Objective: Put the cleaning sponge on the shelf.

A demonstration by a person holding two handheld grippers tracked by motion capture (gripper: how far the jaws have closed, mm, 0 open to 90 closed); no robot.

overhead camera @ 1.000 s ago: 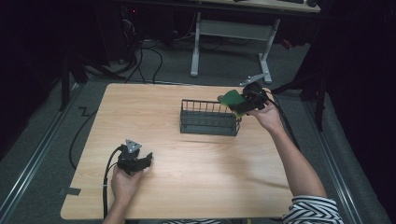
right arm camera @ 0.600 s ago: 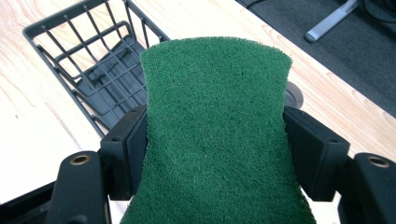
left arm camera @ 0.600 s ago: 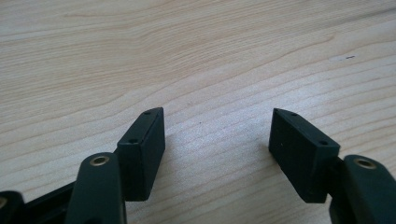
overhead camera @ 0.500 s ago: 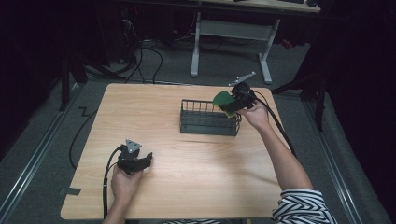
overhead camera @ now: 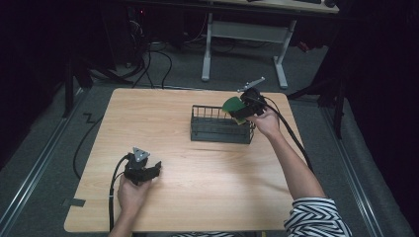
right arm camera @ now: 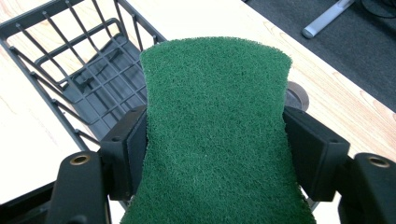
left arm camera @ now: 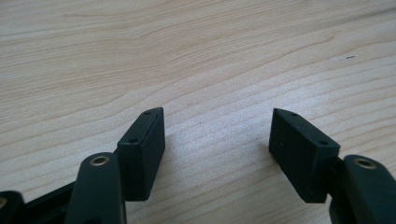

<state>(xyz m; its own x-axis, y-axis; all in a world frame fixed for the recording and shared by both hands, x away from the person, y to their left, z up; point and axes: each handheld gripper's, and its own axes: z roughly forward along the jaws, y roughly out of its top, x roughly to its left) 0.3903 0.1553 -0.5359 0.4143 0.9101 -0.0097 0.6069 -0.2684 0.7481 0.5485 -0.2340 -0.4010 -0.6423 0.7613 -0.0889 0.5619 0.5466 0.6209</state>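
Observation:
My right gripper (overhead camera: 240, 109) is shut on a green scouring sponge (overhead camera: 232, 105), held tilted above the right end of a black wire basket (overhead camera: 220, 124). In the right gripper view the sponge (right arm camera: 215, 135) is pinched between both jaws, with the basket (right arm camera: 84, 84) below and to the left. My left gripper (overhead camera: 154, 169) rests low over the wooden table (overhead camera: 207, 177) near the front left. In the left gripper view its jaws stand open (left arm camera: 217, 140) over bare wood with nothing between them.
A white-legged desk (overhead camera: 247, 44) and cables lie on the floor beyond the table's far edge. A round grommet (right arm camera: 296, 95) sits in the tabletop behind the sponge. Dark floor surrounds the table.
My right gripper has carried the sponge leftward and a little away, from beside the basket's right end to above it. The left gripper has stayed still.

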